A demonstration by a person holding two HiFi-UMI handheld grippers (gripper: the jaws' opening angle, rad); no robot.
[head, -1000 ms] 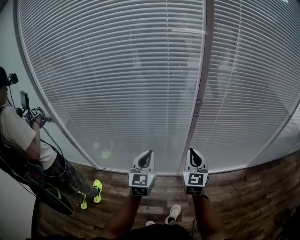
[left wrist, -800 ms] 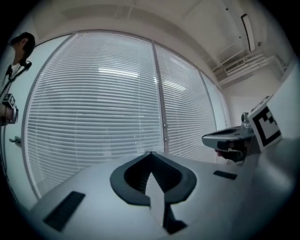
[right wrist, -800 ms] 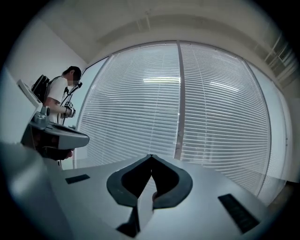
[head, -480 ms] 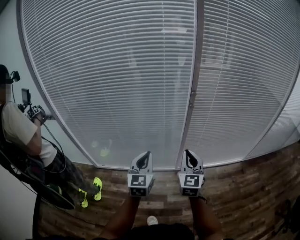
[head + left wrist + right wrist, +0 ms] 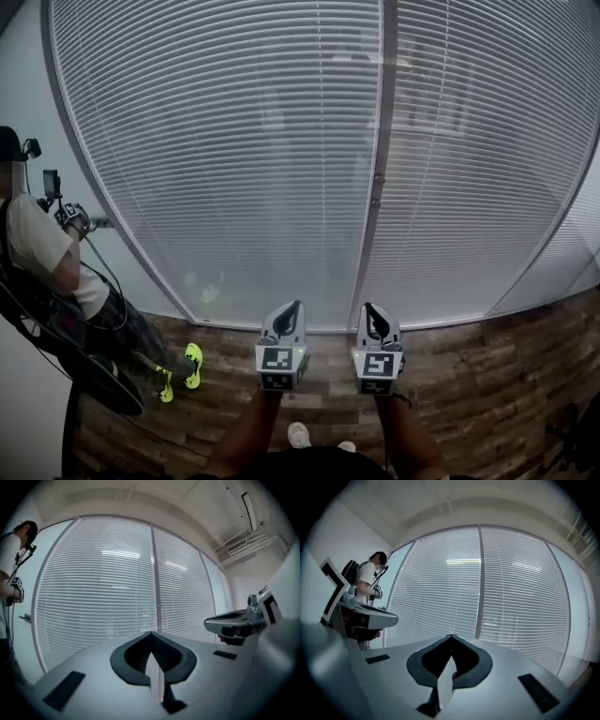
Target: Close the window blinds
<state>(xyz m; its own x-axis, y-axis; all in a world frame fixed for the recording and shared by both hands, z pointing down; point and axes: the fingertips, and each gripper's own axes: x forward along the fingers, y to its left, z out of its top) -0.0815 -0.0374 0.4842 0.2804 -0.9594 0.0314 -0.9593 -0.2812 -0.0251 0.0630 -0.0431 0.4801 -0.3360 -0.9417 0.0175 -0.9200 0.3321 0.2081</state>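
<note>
Since the head view of a second ago, the two grippers have drawn a little nearer each other and the frame post between the panes now stands closer to straight ahead of them.

Nearest, the wearer's forearms reach out, with one shoe [image 5: 298, 434] below them. The left gripper [image 5: 287, 315] and the right gripper [image 5: 374, 313] are held side by side at mid-air. In its own view each has its jaws pressed together tip to tip, with nothing between them, and neither touches anything.

Under and beyond the grippers runs a wooden plank floor [image 5: 469, 394]. Well off to the left of the left gripper stands another person [image 5: 47, 253] in yellow shoes [image 5: 192, 361], holding a similar rig.

Ahead of both grippers, out of their reach, the window blinds [image 5: 234, 141] hang down over both panes to the bottom rail. They are split by the frame post [image 5: 380, 112], which carries a small fitting too small to make out. The slats lie close and pale, with only faint shapes on them.

So the blinds are lowered. Whether the slats are turned fully shut I cannot tell: this fits blinds already closed or slats awaiting a last tilt.

Farther off are a plain wall and a pale ceiling [image 5: 454, 503].
</note>
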